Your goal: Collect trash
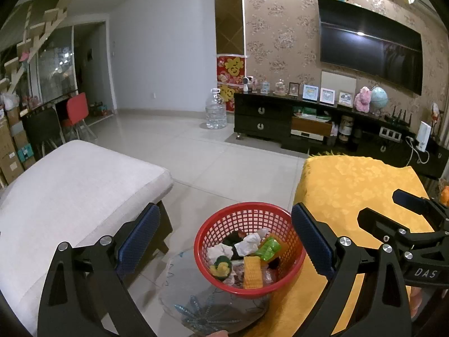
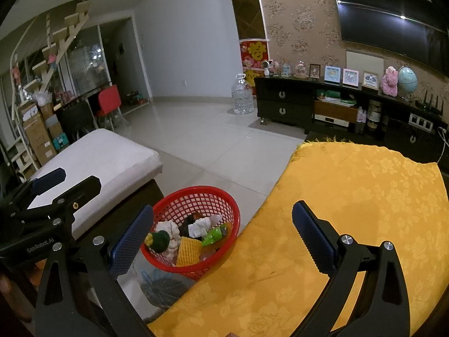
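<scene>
- Left hand-held gripper (image 1: 226, 238): jaws spread wide, nothing between them, hanging over the red basket (image 1: 249, 252).
- Right hand-held gripper (image 2: 223, 236): also released, empty, over the yellow-clothed desk (image 2: 350, 210).
- Basket sits beside the desk's edge, next to a grey ottoman (image 1: 70, 191).
- Trash (image 1: 249, 244) is in the basket: crumpled tissues, green wrapper, yellow foam net.

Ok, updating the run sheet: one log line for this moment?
left hand-held gripper open | right hand-held gripper open | red basket holds trash | yellow tablecloth bare
</scene>
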Tool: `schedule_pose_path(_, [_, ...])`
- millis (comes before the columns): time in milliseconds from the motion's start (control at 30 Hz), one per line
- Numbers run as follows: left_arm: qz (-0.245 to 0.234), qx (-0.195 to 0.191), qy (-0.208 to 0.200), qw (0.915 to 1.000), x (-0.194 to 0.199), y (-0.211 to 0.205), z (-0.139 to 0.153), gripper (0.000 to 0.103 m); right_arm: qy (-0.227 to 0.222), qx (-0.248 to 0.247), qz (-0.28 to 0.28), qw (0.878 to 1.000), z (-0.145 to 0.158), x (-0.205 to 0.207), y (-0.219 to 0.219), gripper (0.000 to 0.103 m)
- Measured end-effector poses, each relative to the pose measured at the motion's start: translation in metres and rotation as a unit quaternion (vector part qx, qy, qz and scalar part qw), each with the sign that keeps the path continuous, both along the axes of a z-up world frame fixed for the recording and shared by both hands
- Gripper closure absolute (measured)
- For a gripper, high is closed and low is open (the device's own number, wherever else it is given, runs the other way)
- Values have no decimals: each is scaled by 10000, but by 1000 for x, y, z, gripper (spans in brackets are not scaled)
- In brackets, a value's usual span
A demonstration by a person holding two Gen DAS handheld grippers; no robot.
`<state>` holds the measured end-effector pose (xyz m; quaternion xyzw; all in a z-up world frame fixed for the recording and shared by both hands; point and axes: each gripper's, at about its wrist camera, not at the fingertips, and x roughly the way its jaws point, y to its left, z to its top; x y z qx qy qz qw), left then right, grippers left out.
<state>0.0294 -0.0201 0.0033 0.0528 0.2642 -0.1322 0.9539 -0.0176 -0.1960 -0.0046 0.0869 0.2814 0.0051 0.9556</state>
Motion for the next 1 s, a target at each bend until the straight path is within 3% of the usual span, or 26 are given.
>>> schedule_pose_path(667, [-130,-68,-99,9998,-5,-5,4,12,76,83,-123,9999,-9,-8,-19,7])
schedule_pose_path(867, [-226,-219,203,9993,1,-10,0,12,351,82,-797,9962,-28,-35,-79,7])
schedule_pose_path(1000, [-279,-246,360,9987,4,-18,-3,12,873,-53,-1848,9789,-62,-71,-162,7])
